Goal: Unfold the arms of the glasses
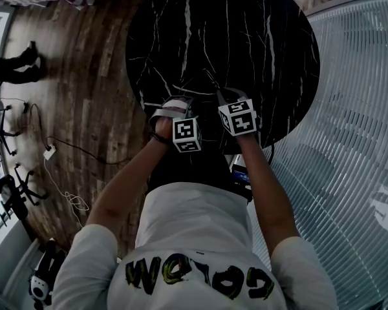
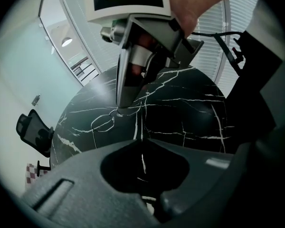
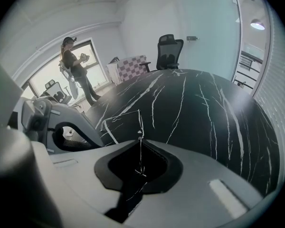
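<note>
Here left claw (image 2: 142, 140) is closed, right claw (image 3: 139, 139) pinches one glasses (image 2: 103, 121).

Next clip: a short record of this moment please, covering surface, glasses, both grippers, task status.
surface: round black marble table
glasses: thin wire frame, on or just above the table; one arm runs toward the left gripper
left gripper: jaws together, apparently pinching that arm's end
right gripper: jaws together at the frame beside a lens, apparently holding it
status: unfolding under way; other arm not discernible
</note>
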### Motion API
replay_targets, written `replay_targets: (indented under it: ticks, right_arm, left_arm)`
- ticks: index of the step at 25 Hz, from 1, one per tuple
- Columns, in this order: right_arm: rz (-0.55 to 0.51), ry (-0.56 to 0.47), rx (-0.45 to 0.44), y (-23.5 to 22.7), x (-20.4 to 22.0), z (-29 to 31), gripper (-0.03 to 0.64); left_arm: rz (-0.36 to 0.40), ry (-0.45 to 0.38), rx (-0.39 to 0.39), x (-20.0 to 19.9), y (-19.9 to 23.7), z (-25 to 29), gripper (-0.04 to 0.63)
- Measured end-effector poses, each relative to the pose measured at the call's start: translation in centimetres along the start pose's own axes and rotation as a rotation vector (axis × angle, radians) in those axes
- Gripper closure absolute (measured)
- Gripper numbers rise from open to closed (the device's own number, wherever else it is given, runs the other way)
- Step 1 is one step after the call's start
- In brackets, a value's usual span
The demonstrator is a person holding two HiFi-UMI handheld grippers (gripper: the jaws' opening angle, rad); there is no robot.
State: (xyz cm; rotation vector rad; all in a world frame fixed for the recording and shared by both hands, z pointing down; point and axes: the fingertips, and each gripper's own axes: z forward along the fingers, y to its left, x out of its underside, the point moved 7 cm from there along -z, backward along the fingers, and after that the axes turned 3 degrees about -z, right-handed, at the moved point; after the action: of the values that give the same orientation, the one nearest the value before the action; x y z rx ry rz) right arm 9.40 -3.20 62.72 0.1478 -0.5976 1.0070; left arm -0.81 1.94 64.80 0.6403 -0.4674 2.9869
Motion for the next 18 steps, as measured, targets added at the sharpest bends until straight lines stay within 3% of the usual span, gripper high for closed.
replay_targets:
  ticks: [18]
  right_arm:
    - [0.064,-0.004,0.011,0.0,0.6,-0.4,0.607]
  left_arm:
    - [-0.115,-0.014,0.006,-0.4,-1.7,-0.7,0.583]
